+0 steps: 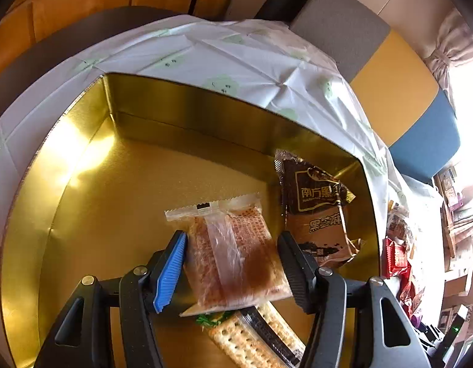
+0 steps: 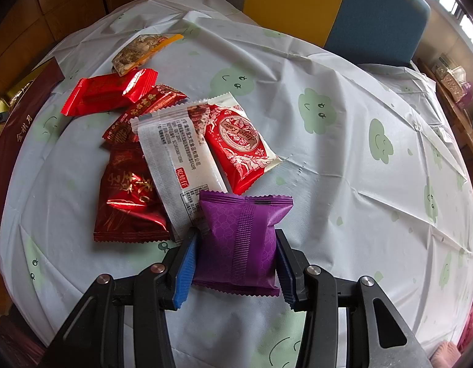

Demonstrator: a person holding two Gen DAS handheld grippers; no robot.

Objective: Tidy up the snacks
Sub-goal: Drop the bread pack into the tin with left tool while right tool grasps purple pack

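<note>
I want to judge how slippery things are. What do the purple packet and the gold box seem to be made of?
Purple packet: probably matte plastic film, with a ribbed centre seam, zigzag-cut ends and an embossed pattern.
Gold box: glossy, mirror-like gold walls that reflect light strongly; its left rim looks like layered board, so likely foil-faced cardboard, though metal cannot be excluded.

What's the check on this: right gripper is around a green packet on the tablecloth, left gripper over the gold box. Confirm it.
Wrong colour. In the right wrist view the packet between the right gripper fingers is purple, not green, lying on the tablecloth. The left gripper is over the gold box, as stated.
</note>
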